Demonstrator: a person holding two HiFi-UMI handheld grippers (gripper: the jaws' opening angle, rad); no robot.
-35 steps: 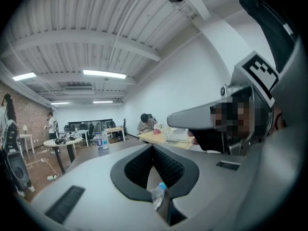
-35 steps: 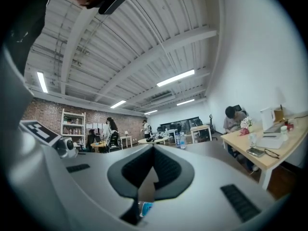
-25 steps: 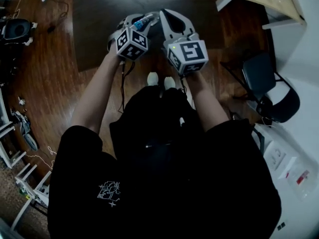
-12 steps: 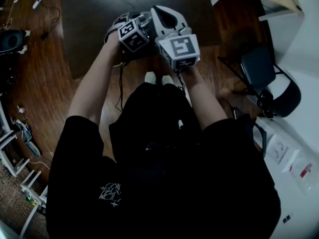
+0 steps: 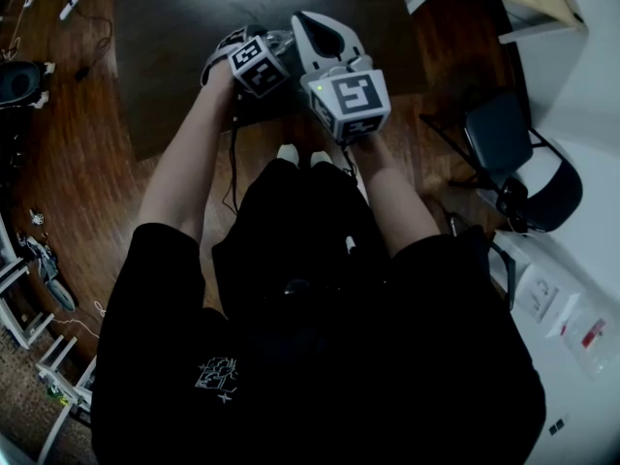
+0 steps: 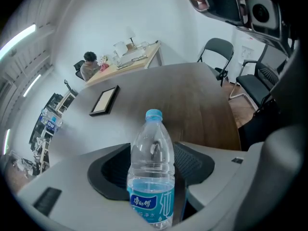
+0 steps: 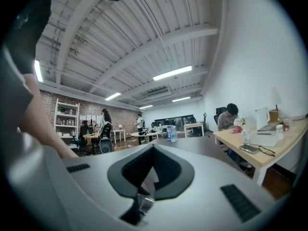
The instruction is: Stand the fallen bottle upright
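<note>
Head view, left gripper: the left gripper [image 5: 279, 39] points steeply down over the near edge of the dark table [image 5: 174, 27]. From up here its jaws are mostly tucked out of sight.
Head view, right gripper: the right gripper [image 5: 308, 19] sits just beside the left one, its two fingers meeting at the tips.
Left gripper view, jaws: spread wide, having just been opening, with the bottle [image 6: 151, 177] standing between them.
Left gripper view, bottle: clear plastic with a blue cap and blue label, upright on the table, cap at the top.
Left gripper view, contact: there is a gap between the left pad and the bottle. The right pad is very close, and I cannot tell whether it brushes the plastic. Nothing is squeezing it.
Right gripper view, jaws: closed, tips together, with nothing held between them.
Right gripper view, aim: roughly level, looking out across the table into the room.
</note>
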